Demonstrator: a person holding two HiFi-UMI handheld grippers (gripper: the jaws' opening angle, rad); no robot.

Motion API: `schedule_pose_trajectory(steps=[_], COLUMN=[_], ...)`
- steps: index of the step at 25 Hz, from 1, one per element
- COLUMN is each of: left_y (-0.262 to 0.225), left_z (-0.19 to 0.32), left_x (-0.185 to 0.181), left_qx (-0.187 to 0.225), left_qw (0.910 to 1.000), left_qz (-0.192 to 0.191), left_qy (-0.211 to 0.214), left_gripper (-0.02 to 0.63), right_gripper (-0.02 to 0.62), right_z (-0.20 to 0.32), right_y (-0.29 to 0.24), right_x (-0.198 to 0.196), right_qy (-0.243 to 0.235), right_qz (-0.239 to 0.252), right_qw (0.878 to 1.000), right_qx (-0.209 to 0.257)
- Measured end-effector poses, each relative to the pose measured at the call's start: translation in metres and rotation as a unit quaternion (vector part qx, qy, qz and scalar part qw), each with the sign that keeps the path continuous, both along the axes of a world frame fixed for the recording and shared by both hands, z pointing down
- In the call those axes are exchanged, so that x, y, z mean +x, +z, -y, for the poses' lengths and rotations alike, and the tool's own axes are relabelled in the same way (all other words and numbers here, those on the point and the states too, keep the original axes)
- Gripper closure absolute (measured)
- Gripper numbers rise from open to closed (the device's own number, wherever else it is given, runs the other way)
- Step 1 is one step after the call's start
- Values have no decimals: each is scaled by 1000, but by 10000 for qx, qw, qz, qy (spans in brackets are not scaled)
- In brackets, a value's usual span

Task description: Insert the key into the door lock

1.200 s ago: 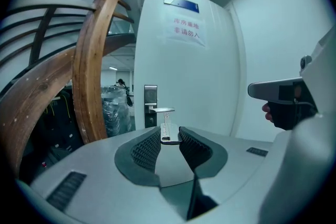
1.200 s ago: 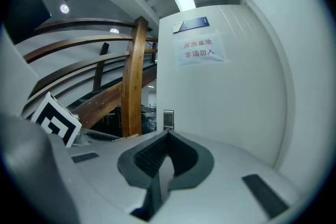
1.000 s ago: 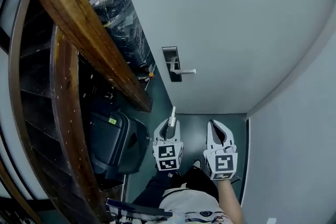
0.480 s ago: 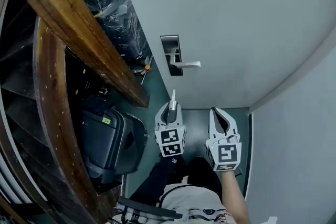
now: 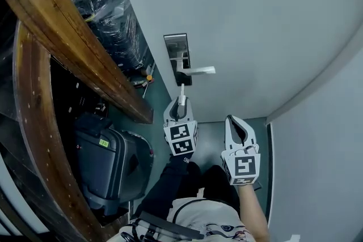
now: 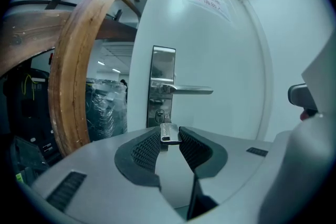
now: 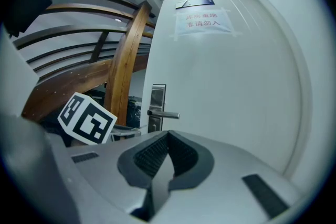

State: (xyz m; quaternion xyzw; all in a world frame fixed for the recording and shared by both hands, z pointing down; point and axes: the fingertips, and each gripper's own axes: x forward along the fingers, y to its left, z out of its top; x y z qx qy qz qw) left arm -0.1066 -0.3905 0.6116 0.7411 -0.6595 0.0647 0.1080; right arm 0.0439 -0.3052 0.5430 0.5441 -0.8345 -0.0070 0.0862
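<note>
A silver key (image 5: 182, 92) stands up from my left gripper (image 5: 180, 106), which is shut on it. In the left gripper view the key (image 6: 165, 131) sits pinched between the ribbed pads, just below the keyhole (image 6: 159, 116). The keyhole belongs to a steel lock plate (image 5: 177, 56) with a lever handle (image 5: 196, 71) on the white door (image 5: 255, 20). The key tip is close under the plate, not touching it as far as I can tell. My right gripper (image 5: 238, 128) hangs lower and to the right, shut and empty; its own view shows the lock plate (image 7: 157, 107) farther off.
A curved wooden stair rail (image 5: 62, 31) runs along the left. A dark suitcase (image 5: 108, 167) stands on the floor below it. Plastic-wrapped goods (image 5: 113, 20) lie beyond the door edge. A white wall (image 5: 317, 167) closes the right side. The person's legs (image 5: 187, 190) show below.
The left gripper has carried the key up and toward the lock plate. The head view has tilted, so the paper sign has left the top of the picture. The right gripper hardly moved.
</note>
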Motion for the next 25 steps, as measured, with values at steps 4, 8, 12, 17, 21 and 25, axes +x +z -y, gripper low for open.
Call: schedule_pose_trajectory(steps=[4,8,12,17,21,25], left_y=[7,12,13,19,19,20], left_z=[24,37,46,52,55,58], left_x=[-2,-6,-6,-8,-12,-14], left_qx=[-55,-85,-80,-133,-133,-137], left_qw=[9998,9994,9994,9992,9991,9992], left_qz=[-166,-327,-331,-341,-369,-336], left_qy=[5,-69,-95,-129,-173,-177], left_gripper=[489,489,489,489,489,489], right_gripper=[591,591,591,591,591,591], right_z=[9,15,18,21,22,20], right_y=[10,18,23,29,33,40], right_x=[2,5,5,7,8,8], right_qy=[75,102,97,85,87,67], right_qz=[-52,-113,-148,-182,-175,-154], right_qw=[9999,9998,9998,9997,9997,9997], right_qx=[-47,-105,-132,-158,-166,-204])
